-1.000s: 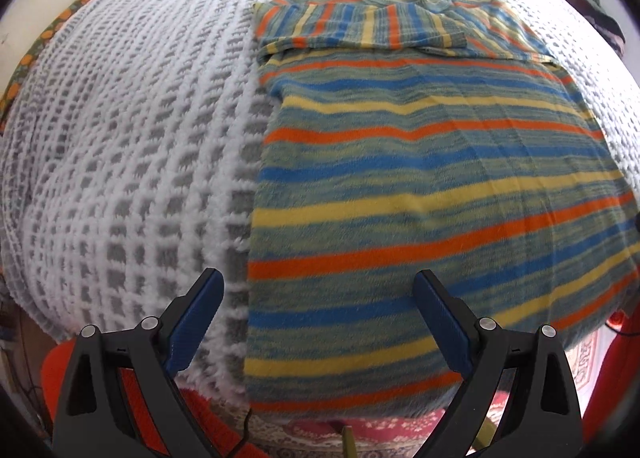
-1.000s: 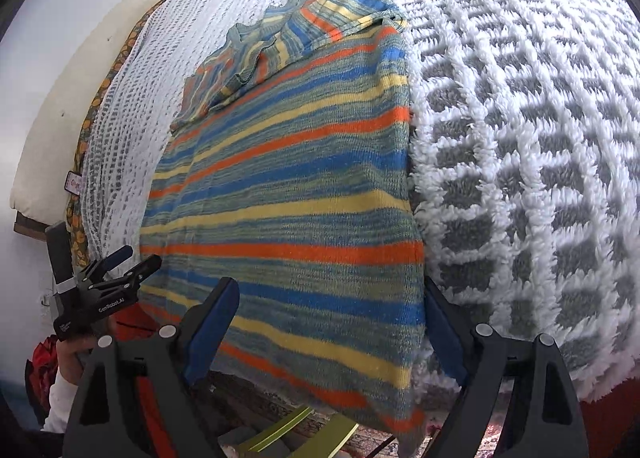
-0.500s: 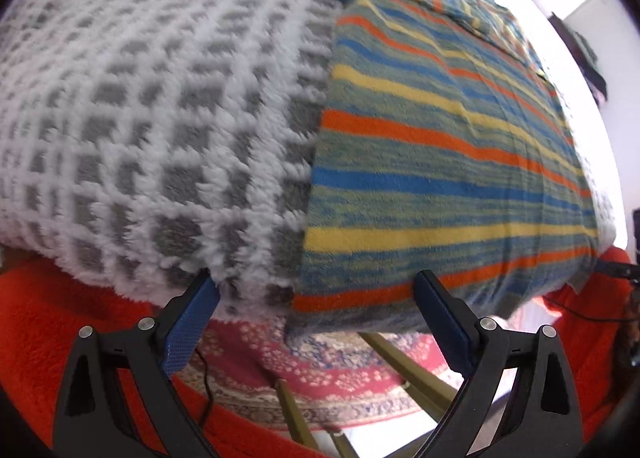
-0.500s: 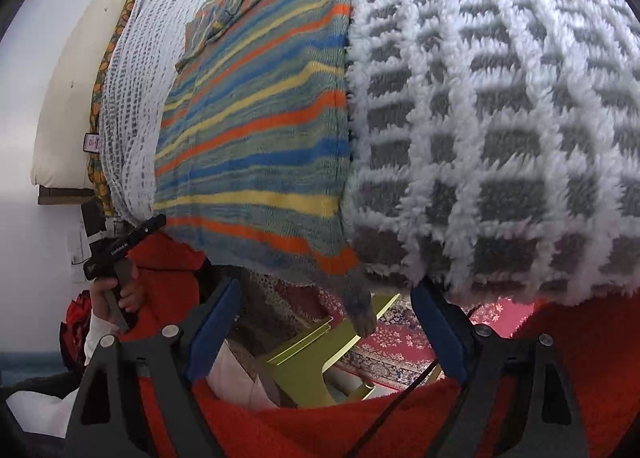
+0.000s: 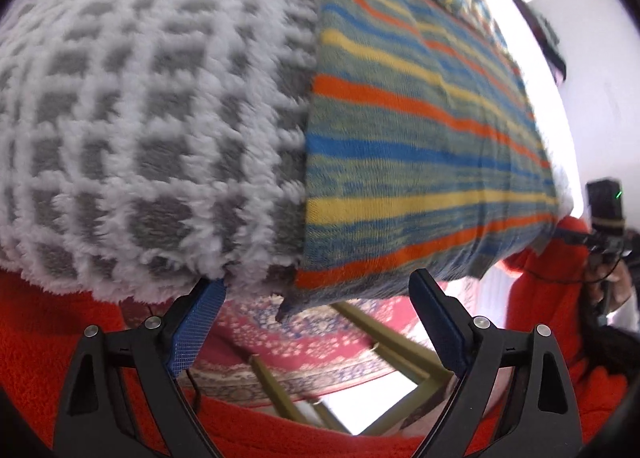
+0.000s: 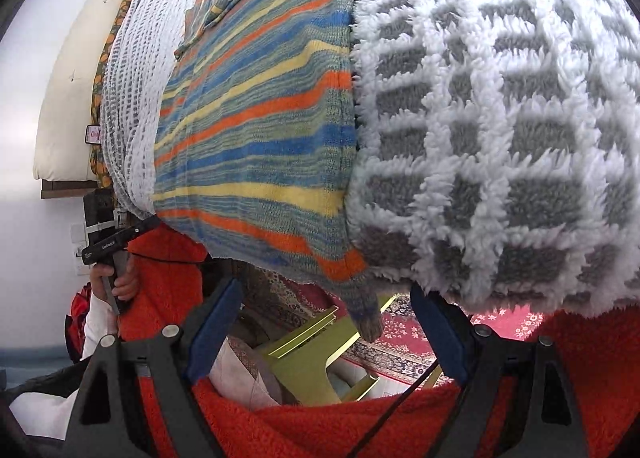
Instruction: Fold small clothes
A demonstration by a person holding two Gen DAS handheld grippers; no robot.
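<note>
Now, step: both grippers are lined up low at the near hem of the shirt point(image 5: 420, 146), one at each bottom corner; I judge this the reach before pinching the hem for a fold.
Shirt: striped knit, spread flat on the blanket point(image 5: 140, 118), with its hem hanging a little over the near edge; the sleeves look tucked in at the far end.
Left gripper point(image 5: 316, 322): jaws spread wide, nothing between them; the hem's left corner hangs just above the gap, and one blue pad point(image 5: 196, 322) sits at the blanket fringe.
Right gripper point(image 6: 326, 328): jaws likewise apart and empty; the hem's right corner droops into the gap without being pinched.
Next move: each gripper probably needs to rise slightly and close on the knit alone, then carry the hem toward the collar.
In the way: the shaggy blanket edge lies touching the shirt's sides, so a pad could catch pile along with cloth.
Around: red fleece point(image 5: 60, 338) below the blanket, a patterned rug point(image 5: 304, 346), green chair legs point(image 6: 304, 362), and a pillow point(image 6: 68, 98) by the wall.
Other hand: each view shows the opposite gripper held out at the shirt's far corner.
</note>
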